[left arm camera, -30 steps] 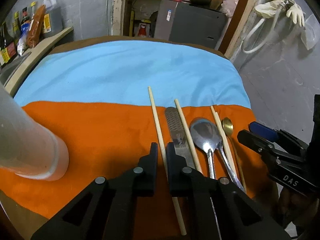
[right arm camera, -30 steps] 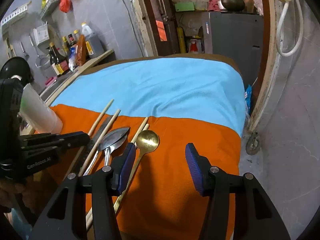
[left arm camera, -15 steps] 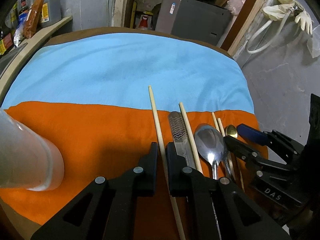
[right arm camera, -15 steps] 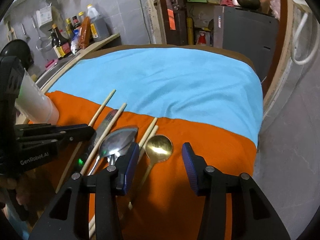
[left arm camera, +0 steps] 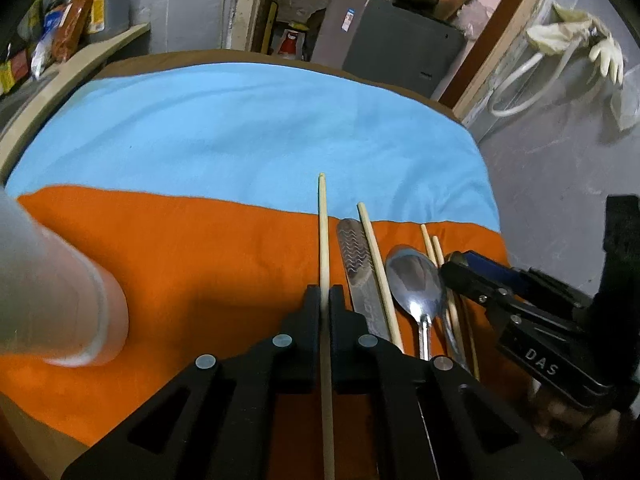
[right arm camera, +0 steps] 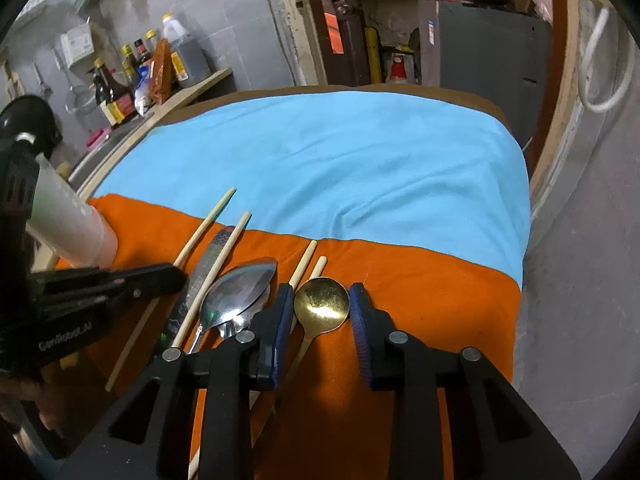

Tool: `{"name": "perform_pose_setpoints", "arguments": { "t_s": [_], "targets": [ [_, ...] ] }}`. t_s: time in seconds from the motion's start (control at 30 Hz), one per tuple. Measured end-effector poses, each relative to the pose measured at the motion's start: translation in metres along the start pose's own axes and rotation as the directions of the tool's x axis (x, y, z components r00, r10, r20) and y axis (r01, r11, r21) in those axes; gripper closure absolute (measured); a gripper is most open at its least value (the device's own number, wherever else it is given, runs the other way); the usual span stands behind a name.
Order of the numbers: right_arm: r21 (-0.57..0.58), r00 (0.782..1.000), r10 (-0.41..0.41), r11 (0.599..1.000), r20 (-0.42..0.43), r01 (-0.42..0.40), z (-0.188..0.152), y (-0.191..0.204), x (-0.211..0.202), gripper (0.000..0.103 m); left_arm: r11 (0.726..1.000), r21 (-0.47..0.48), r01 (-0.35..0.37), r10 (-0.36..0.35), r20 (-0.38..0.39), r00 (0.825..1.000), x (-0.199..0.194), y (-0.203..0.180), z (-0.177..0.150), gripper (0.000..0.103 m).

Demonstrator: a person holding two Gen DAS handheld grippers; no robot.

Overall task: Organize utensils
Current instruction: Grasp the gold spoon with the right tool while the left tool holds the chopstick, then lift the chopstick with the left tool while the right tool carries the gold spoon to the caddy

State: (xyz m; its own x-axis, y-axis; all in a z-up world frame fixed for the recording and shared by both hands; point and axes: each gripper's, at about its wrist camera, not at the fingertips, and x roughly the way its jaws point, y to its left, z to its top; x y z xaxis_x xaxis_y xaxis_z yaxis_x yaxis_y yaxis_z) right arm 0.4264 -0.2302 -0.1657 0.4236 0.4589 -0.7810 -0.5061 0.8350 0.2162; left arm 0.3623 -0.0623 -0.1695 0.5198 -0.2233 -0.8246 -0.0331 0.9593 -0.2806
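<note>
Utensils lie side by side on the orange cloth (left arm camera: 180,248). My left gripper (left arm camera: 325,294) is shut on a long wooden chopstick (left arm camera: 322,224), which runs between its fingers. To its right lie a patterned knife (left arm camera: 354,256), a second chopstick (left arm camera: 374,256), a silver spoon (left arm camera: 412,276) and a chopstick pair (left arm camera: 432,244). In the right wrist view my right gripper (right arm camera: 321,310) straddles the bowl of a gold spoon (right arm camera: 320,300). Its blue pads (right arm camera: 280,320) are closing, and a thin gap still shows on each side of the bowl.
A translucent plastic cup (left arm camera: 52,292) lies on its side at the left of the orange cloth. A blue cloth (left arm camera: 240,128) covers the far half of the table. Bottles (right arm camera: 116,96) stand on a counter to the left; a grey cabinet (right arm camera: 488,44) stands behind.
The left gripper has shut on the long chopstick that lay just right of its gap. The right gripper has shifted over the gold spoon and its jaws have narrowed around the bowl.
</note>
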Motion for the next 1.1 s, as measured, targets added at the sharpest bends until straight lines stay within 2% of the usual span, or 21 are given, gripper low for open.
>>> {"name": "perform_pose_setpoints", "arguments": {
  "t_s": [0.13, 0.2, 0.33, 0.6, 0.77, 0.9, 1.1],
  "targets": [
    [0.009, 0.999, 0.009, 1.0, 0.05, -0.009, -0.01, 0.002, -0.012, 0.077, 0.999, -0.027, 0.025, -0.024, 0.049, 0.999, -0.015, 0.005, -0.01, 0.101],
    [0.0, 0.993, 0.012, 1.0, 0.117, -0.012, -0.017, 0.004, -0.027, 0.077, 0.999, -0.022, 0.042, -0.039, 0.099, 0.994, -0.027, 0.003, -0.017, 0.101],
    [-0.03, 0.968, 0.002, 1.0, 0.253, 0.005, -0.03, 0.013, -0.055, 0.077, 0.996, 0.019, 0.085, -0.087, 0.189, 0.978, -0.048, -0.005, -0.029, 0.101],
    [-0.054, 0.916, -0.043, 0.996, 0.4, 0.07, -0.043, 0.027, -0.083, 0.077, 0.988, 0.112, 0.105, -0.132, 0.273, 0.953, -0.07, -0.026, -0.04, 0.101],
    [-0.076, 0.889, -0.066, 0.991, 0.453, 0.113, -0.048, 0.034, -0.094, 0.077, 0.982, 0.14, 0.124, -0.159, 0.271, 0.949, -0.075, -0.032, -0.039, 0.101],
    [-0.087, 0.88, -0.077, 0.987, 0.469, 0.133, -0.051, 0.04, -0.094, 0.077, 0.981, 0.144, 0.129, -0.166, 0.284, 0.944, -0.081, -0.031, -0.041, 0.101],
    [-0.086, 0.851, -0.091, 0.984, 0.518, 0.157, -0.055, 0.049, -0.108, 0.077, 0.98, 0.135, 0.145, -0.182, 0.324, 0.928, -0.094, -0.025, -0.044, 0.101]
  ]
}}
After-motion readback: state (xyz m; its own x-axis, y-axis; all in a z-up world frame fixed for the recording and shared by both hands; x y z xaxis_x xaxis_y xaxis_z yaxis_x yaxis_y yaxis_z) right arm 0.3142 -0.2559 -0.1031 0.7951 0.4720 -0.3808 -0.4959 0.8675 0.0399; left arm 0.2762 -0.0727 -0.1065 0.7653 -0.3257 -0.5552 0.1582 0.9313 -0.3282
